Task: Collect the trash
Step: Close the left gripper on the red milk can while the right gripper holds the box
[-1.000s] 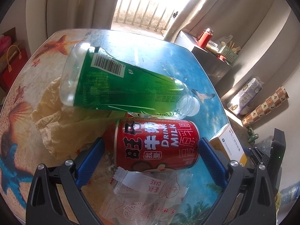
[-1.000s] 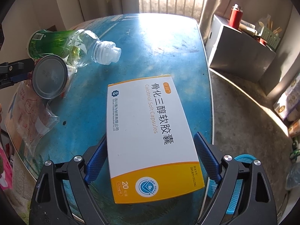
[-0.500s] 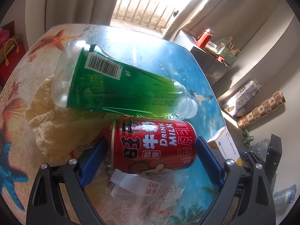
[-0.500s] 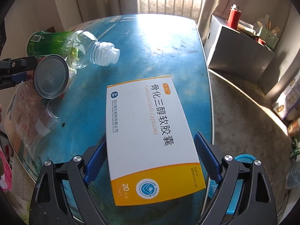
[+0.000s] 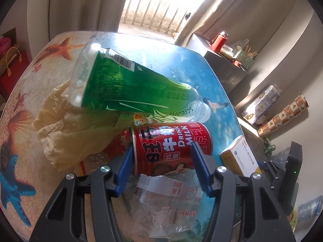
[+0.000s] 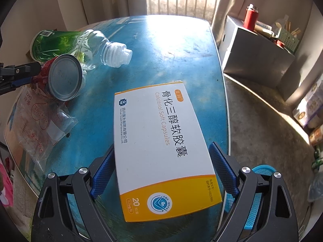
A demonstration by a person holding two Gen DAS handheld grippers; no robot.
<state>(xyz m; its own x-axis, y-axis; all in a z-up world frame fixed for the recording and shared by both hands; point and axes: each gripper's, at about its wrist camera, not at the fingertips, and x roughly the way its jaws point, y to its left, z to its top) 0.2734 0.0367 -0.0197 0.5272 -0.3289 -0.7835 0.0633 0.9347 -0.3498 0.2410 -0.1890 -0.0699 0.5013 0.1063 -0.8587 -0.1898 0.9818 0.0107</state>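
Observation:
A red milk can [image 5: 167, 143] lies on its side on the beach-print table [image 6: 161, 50], in front of a green-labelled plastic bottle [image 5: 131, 86]. My left gripper [image 5: 162, 147] has its jaws closing on the can. The left pad sits at the can's rim and the right pad lies against its side. The right wrist view shows the can's metal end [image 6: 64, 76] tilted up. My right gripper [image 6: 161, 148] is shut on a white and yellow capsule box [image 6: 161, 141], with a blue pad against each long side.
A clear cake wrapper [image 5: 167, 201] lies just in front of the can, and crumpled yellow paper [image 5: 66, 127] lies to its left. A blue mesh basket [image 6: 256, 201] stands on the floor past the table's edge. A grey cabinet [image 6: 256, 52] with a red flask [image 6: 251, 18] stands beyond.
The left jaws have closed in from wide apart onto the can, and the can has shifted and tilted slightly. The right gripper and its box have not moved.

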